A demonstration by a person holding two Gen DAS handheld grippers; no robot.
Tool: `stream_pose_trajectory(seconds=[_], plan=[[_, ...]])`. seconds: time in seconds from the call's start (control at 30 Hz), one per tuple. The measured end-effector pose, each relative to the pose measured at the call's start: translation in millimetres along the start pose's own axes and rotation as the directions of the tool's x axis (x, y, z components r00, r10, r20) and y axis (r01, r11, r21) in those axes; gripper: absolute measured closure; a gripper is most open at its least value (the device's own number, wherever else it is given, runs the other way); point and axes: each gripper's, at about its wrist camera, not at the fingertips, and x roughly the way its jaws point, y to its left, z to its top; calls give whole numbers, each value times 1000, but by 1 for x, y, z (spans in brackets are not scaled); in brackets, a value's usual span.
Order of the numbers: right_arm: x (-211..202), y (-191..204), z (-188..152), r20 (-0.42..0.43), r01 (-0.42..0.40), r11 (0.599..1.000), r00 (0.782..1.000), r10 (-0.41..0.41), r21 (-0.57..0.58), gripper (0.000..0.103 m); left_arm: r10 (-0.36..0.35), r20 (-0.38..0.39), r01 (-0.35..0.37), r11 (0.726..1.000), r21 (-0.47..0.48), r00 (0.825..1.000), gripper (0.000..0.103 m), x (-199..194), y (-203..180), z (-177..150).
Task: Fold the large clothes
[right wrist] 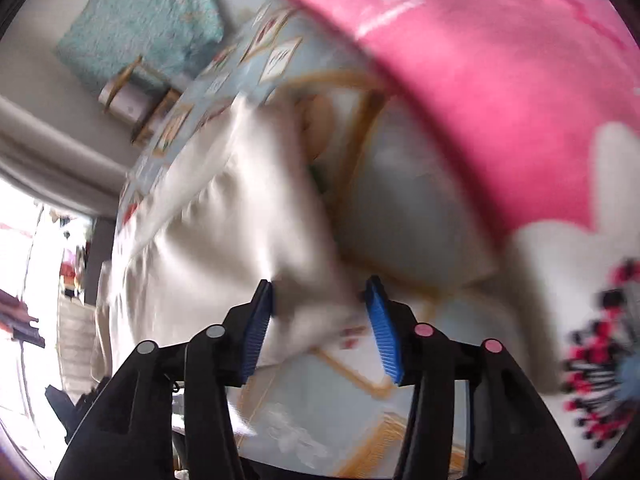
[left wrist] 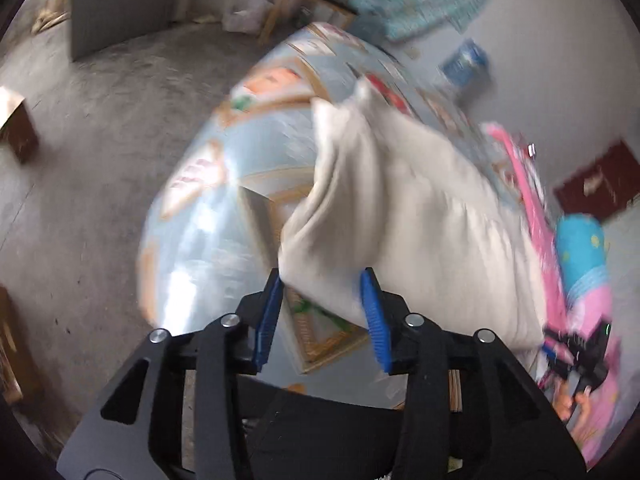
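Note:
A cream-white garment (left wrist: pixel 404 216) lies bunched on a bed with a light blue patterned sheet (left wrist: pixel 224 208). My left gripper (left wrist: pixel 322 280) is open, its blue fingers on either side of the garment's near corner. In the right wrist view the same garment (right wrist: pixel 224 216) stretches away to the left. My right gripper (right wrist: pixel 320 284) is open with a corner of the cloth lying between its fingers. Both views are blurred by motion.
A pink blanket (right wrist: pixel 480 80) with white patches lies on the bed to the right. A blue bolster (left wrist: pixel 580 248) and pink cloth (left wrist: pixel 532 192) lie beside the garment. A wooden stool (left wrist: pixel 304 4), a grey box (left wrist: pixel 120 8) and a brown box (left wrist: pixel 16 128) stand on the concrete floor.

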Motion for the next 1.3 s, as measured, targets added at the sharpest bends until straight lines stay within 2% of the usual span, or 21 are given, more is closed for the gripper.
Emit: stream_pose_trajectory(seconds=[0.07, 0.13, 0.17, 0.3, 0.37, 0.47, 0.57, 0.6, 0.63, 0.7, 0.77, 0.8, 0.87, 0.93, 1.03, 1.1, 1.2, 1.3], plan=[[-26, -3, 12, 90, 40, 999, 995, -40, -4, 50, 35, 75, -35, 999, 3, 997, 65, -19, 8, 10], [-33, 6, 26, 138, 55, 998, 989, -50, -37, 48, 48, 142, -54, 998, 37, 989, 64, -32, 6, 28], [-31, 12, 33, 144, 51, 997, 989, -42, -62, 47, 53, 149, -65, 995, 74, 987, 64, -29, -2, 39], [9, 68, 70, 113, 26, 975, 994, -1, -222, 47, 115, 67, -127, 965, 229, 991, 58, 18, -47, 77], [38, 99, 88, 89, 39, 954, 996, -13, -296, 47, 146, 42, -152, 952, 265, 988, 58, 44, -68, 91], [80, 136, 114, 24, 62, 922, 998, -57, -381, 47, 156, 19, -153, 933, 327, 988, 58, 87, -94, 110], [114, 155, 125, -11, 108, 888, 992, -126, -447, 47, 214, -15, -188, 888, 420, 977, 59, 125, -114, 121], [120, 157, 126, -18, 112, 882, 991, -135, -457, 51, 224, -14, -195, 877, 439, 975, 66, 133, -118, 123], [126, 158, 127, -26, 111, 875, 990, -140, -471, 77, 241, -9, -210, 862, 461, 970, 81, 140, -121, 123], [123, 160, 123, 2, 125, 860, 990, -142, -495, 97, 252, 20, -229, 841, 490, 968, 98, 142, -125, 123], [103, 167, 119, 80, 134, 847, 991, -109, -514, 98, 222, 60, -223, 845, 486, 973, 99, 128, -128, 124], [87, 170, 117, 132, 146, 848, 987, -90, -510, 98, 183, 113, -215, 849, 482, 977, 99, 110, -131, 126], [70, 169, 120, 189, 129, 869, 981, -42, -478, 98, 139, 172, -206, 855, 475, 975, 99, 90, -137, 131], [78, 166, 126, 201, 153, 873, 977, -65, -463, 98, 109, 152, -165, 890, 426, 982, 99, 91, -130, 141], [115, 154, 132, 157, 180, 878, 980, -121, -444, 98, 102, 73, -122, 925, 361, 992, 98, 128, -113, 152], [139, 151, 130, 140, 220, 863, 975, -175, -455, 98, 128, 33, -131, 929, 347, 991, 98, 148, -105, 150], [150, 152, 125, 158, 269, 833, 963, -219, -483, 98, 146, 41, -151, 923, 353, 989, 97, 158, -103, 143], [154, 153, 128, 148, 282, 829, 959, -240, -484, 97, 167, 41, -171, 927, 334, 985, 92, 161, -99, 145]])
